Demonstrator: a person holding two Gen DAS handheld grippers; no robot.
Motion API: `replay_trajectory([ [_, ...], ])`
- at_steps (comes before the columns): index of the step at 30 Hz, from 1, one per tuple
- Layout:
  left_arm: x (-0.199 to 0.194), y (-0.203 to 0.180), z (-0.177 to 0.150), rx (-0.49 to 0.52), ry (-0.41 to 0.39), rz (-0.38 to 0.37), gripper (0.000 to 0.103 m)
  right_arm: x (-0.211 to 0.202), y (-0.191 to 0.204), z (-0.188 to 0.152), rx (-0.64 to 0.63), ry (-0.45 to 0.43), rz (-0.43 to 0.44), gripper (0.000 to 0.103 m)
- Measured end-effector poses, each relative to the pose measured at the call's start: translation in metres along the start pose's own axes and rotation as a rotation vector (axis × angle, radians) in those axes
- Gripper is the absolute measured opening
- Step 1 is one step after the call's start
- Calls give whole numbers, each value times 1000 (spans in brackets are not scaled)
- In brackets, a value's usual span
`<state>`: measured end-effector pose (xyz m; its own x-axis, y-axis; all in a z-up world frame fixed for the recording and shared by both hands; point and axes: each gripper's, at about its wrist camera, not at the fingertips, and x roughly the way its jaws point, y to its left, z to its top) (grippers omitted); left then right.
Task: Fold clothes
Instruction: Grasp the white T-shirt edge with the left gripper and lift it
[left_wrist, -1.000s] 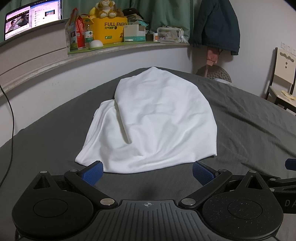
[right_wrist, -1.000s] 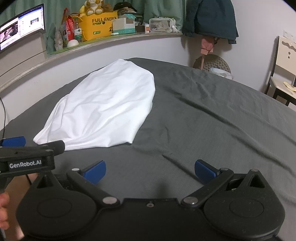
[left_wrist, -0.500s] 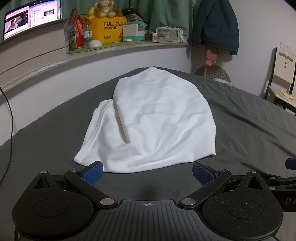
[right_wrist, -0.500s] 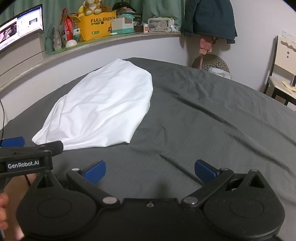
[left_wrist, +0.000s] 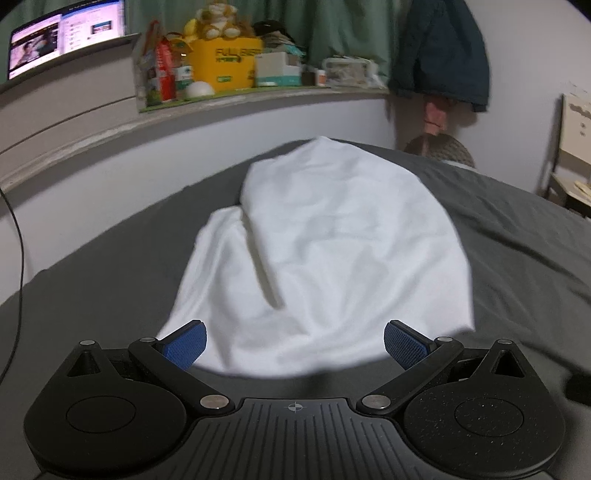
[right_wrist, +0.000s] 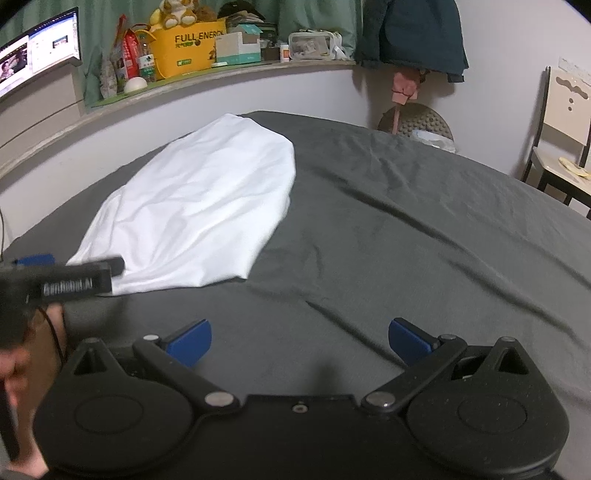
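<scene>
Closest up, the left gripper (left_wrist: 294, 345) has its blue fingers (left_wrist: 184, 347) spread wide with nothing between them, sitting right at the near hem of the white garment (left_wrist: 332, 251), and the hem's edge runs across the gap between the finger tips. From the right wrist view you can see that same left gripper's body poking in at the left edge, with a bit of the person's hand (right_wrist: 22, 373) under it, kinda blurry. The right gripper (right_wrist: 299, 341) is also released, fingers (right_wrist: 408, 341) apart and empty, over bare bed sheet and well off to the right of the garment. The garment lies flat-ish on the dark grey bed (right_wrist: 406, 240), wrinkled, with one side folded over so there's a long crease running away from the near edge and a narrower layer sticking out on the left. Its far end reaches close to the wall. Past the bed there's a curved shelf (right_wrist: 221, 72) with a yellow box (right_wrist: 184, 50), a plush toy on top and some packets, a lit monitor (left_wrist: 66, 38) at far left, a dark jacket (right_wrist: 410, 33) hanging, and a chair (right_wrist: 565, 122) at the right.
</scene>
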<state>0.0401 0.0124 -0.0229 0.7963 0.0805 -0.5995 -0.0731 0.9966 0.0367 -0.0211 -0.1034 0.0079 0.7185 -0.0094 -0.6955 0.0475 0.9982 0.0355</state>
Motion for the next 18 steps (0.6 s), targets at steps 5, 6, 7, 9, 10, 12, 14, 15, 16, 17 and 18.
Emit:
replay_trajectory([
  [5,34,8,18,-61,14,81,88,7,-11,-2,39,19,20,103],
  [6,42,9,23,-65,18,80,81,9,-12,-2,42,24,26,103],
  [7,49,9,27,-65,24,77,68,9,-13,-2,43,22,33,103],
  [9,67,4,37,-24,40,72,58,9,-15,-1,43,7,53,103],
  [10,76,1,40,-2,52,77,53,9,-15,-1,39,1,60,103],
  [12,93,0,43,28,89,78,39,7,-17,0,15,-10,67,103],
  [14,107,-2,43,55,120,88,33,6,-19,0,-9,-22,74,103],
  [15,113,-3,41,60,137,81,29,5,-20,0,-22,-27,77,103],
  [16,119,-4,40,61,149,72,17,4,-21,0,-34,-33,80,103],
  [17,121,-4,40,46,144,56,8,3,-22,1,-46,-39,84,103],
  [18,121,-5,40,33,136,51,5,2,-23,1,-58,-44,87,103],
])
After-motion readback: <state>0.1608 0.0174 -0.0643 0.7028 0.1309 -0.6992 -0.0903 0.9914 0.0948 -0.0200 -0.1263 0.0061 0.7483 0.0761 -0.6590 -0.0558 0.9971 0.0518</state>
